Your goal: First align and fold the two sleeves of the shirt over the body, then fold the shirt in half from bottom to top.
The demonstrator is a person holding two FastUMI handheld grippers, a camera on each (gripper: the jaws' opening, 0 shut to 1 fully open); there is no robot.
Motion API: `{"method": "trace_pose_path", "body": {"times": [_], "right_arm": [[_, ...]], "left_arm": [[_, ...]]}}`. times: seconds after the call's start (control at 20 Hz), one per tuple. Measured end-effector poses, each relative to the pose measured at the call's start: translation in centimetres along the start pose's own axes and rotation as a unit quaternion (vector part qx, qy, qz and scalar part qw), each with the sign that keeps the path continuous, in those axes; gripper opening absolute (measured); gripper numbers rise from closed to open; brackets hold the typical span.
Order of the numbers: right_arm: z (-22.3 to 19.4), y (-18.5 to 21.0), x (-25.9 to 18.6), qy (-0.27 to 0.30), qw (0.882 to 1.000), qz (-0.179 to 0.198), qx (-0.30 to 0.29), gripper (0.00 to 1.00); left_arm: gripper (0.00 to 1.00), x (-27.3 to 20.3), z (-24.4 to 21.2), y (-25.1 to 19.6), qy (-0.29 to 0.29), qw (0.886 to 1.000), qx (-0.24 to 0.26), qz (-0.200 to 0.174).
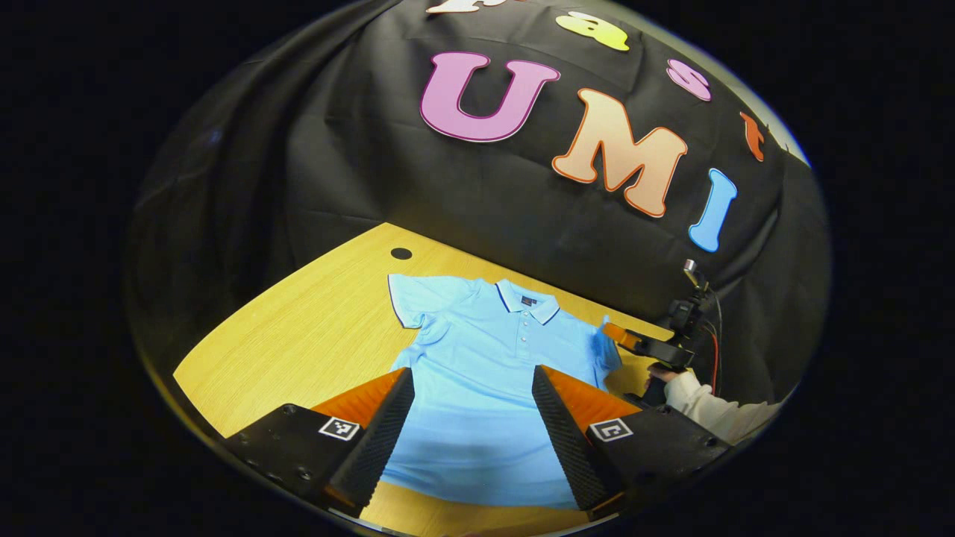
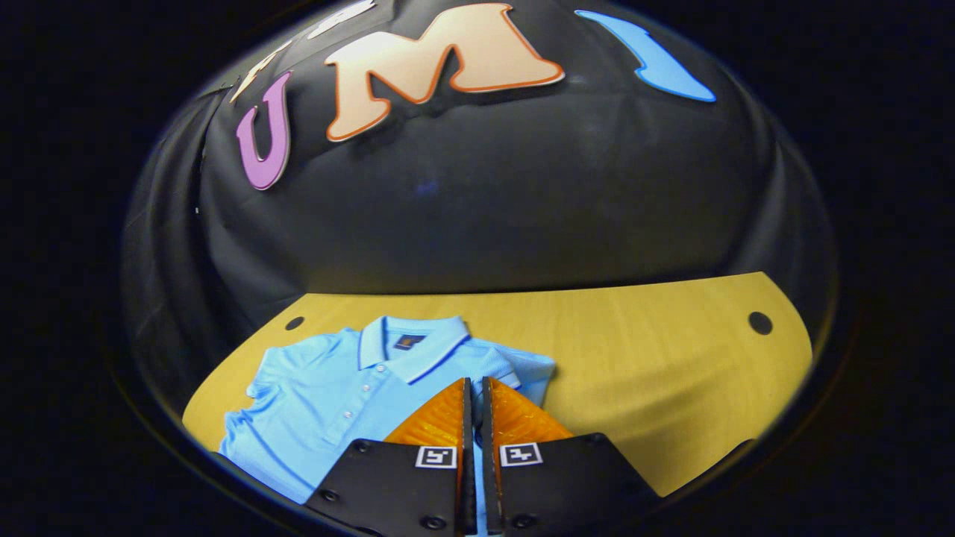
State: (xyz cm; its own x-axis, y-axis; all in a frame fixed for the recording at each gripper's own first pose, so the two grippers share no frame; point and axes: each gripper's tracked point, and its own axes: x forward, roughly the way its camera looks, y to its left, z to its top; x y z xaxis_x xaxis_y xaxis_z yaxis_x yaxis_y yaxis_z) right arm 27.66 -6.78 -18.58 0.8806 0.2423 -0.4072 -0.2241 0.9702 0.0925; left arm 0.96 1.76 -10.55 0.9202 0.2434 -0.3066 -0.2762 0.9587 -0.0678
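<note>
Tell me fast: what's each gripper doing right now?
Left gripper: open, above the shirt body, holding nothing.
Right gripper: closed on the shirt's sleeve.

Around the shirt the table lies bare on both sides, so I can pass there freely. My right gripper stands at the shirt's sleeve edge, blocking that side.
</note>
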Motion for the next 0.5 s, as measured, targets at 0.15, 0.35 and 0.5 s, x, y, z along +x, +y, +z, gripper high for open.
{"method": "trace_pose_path", "body": {"times": [0.15,0.35,0.5], "right_arm": [[-0.8,1.9,-0.2,0.014,0.999,0.042,0.009,0.07],[-1.4,3.5,-1.1,0.060,0.995,0.080,0.025,0.11],[-3.4,5.5,-0.7,0.084,0.992,0.094,0.030,0.40]], "left_arm": [[0.95,0.2,0.0,0.2,0.000,1.000,0.003,0.002],[0.95,0.9,0.1,1.1,0.003,1.000,0.001,0.002],[0.95,2.2,0.5,1.8,0.005,1.000,0.008,-0.003]]}}
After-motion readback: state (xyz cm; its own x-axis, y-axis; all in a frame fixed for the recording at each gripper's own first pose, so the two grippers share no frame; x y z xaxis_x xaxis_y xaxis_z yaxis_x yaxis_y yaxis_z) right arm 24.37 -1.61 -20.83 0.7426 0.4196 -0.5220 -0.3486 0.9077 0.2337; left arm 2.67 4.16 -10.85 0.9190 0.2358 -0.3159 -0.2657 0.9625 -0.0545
